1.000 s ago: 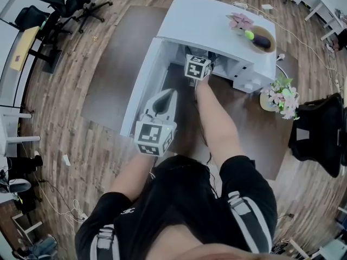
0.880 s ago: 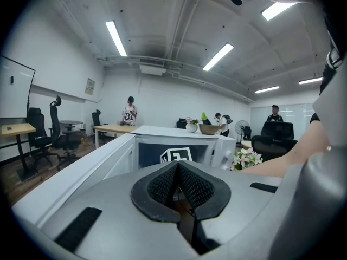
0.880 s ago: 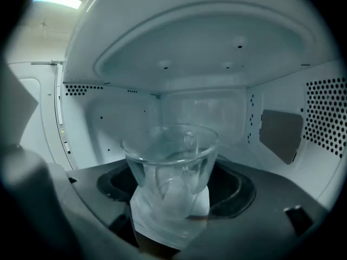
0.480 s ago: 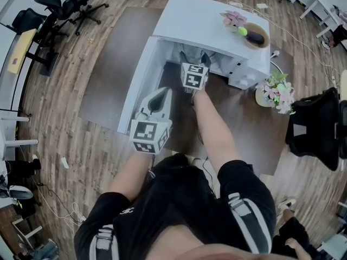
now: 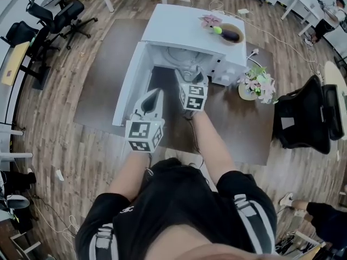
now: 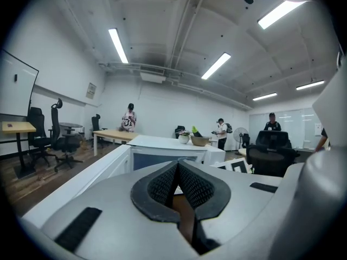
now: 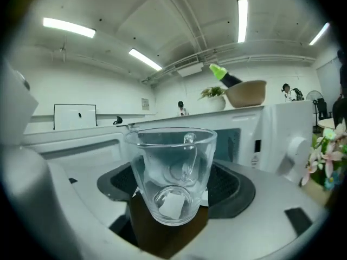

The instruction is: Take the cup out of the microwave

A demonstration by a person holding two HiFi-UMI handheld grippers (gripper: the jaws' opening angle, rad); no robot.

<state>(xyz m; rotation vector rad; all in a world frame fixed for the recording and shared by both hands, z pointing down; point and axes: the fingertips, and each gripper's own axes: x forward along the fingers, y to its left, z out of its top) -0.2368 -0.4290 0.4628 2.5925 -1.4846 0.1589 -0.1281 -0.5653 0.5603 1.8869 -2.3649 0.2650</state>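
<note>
A clear glass cup (image 7: 171,172) with a handle sits upright between the dark pads of my right gripper (image 7: 172,184), which is shut on it. In the head view that gripper (image 5: 191,76) hangs just outside the open cavity of the white microwave (image 5: 184,23), above the brown table, and the cup (image 5: 193,68) shows faintly at its tip. My left gripper (image 5: 153,95) is to the left, beside the swung-open microwave door (image 5: 126,88). In the left gripper view its jaws (image 6: 178,184) meet with nothing between them.
A bowl (image 5: 229,33) holding an eggplant and a small plant stand on top of the microwave. A pot of flowers (image 5: 254,83) stands on the table at the right. A black chair (image 5: 301,118) is beyond the table's right edge. Several people stand far off in the room.
My right gripper has drawn back out of the microwave cavity toward me, carrying the cup. The left gripper has shifted a little beside the open door.
</note>
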